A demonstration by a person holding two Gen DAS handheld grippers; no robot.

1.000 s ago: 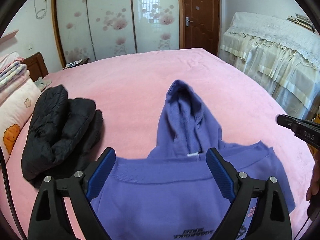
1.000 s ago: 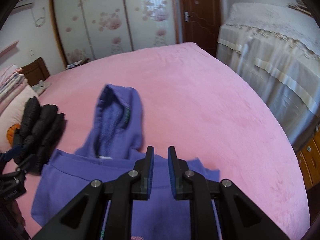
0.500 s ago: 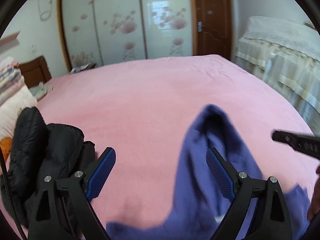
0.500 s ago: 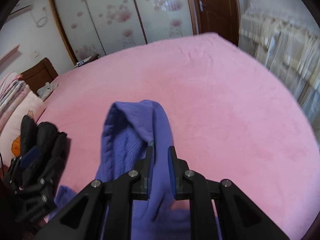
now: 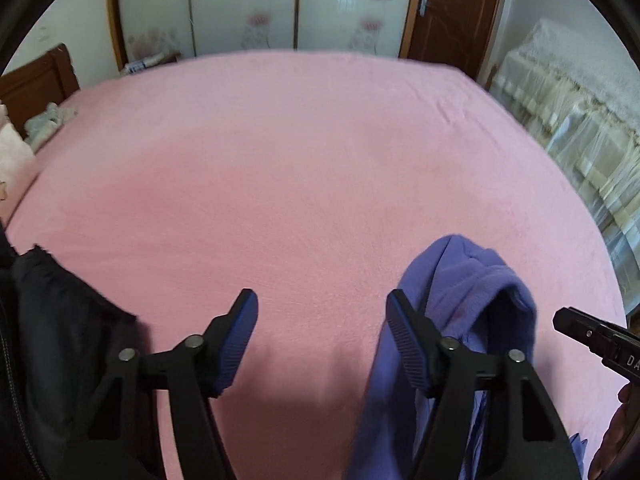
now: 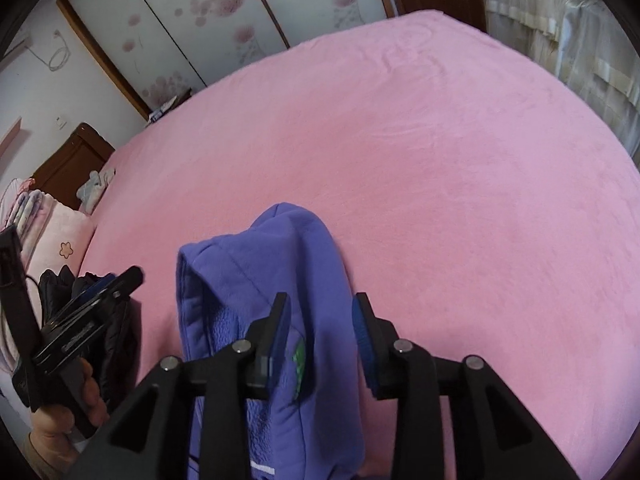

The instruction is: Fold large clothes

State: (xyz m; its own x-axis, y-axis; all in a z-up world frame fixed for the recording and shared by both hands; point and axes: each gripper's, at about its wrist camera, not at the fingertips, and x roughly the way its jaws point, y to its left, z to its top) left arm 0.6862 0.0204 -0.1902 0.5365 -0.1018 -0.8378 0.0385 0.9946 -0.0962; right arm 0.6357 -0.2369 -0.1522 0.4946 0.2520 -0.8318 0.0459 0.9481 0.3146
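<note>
A purple hoodie lies on the pink bed (image 5: pixel 300 160); mostly its hood (image 6: pixel 272 264) shows, pointing away from me. My right gripper (image 6: pixel 321 304) hangs over the hood with its jaws opening. The fabric lies between the blue pads, which stand apart from it. In the left wrist view the hood (image 5: pixel 480 280) sits behind the right finger of my left gripper (image 5: pixel 322 304). Its jaws are closing, with only bare bedcover between them. A hand holds the left gripper (image 6: pixel 116 284) beside the hood's left edge.
A black puffer jacket (image 5: pixel 60 340) is bunched on the bed to the left, close to the left gripper. A pillow and folded blankets (image 6: pixel 48 236) lie beyond it. A flowered wardrobe (image 5: pixel 280 4) stands behind the bed, cloth-covered furniture (image 5: pixel 580 120) at the right.
Both grippers moved forward and down from the hoodie's body to its hood. The left jaws have narrowed. The right jaws, shut before, have parted around the hood.
</note>
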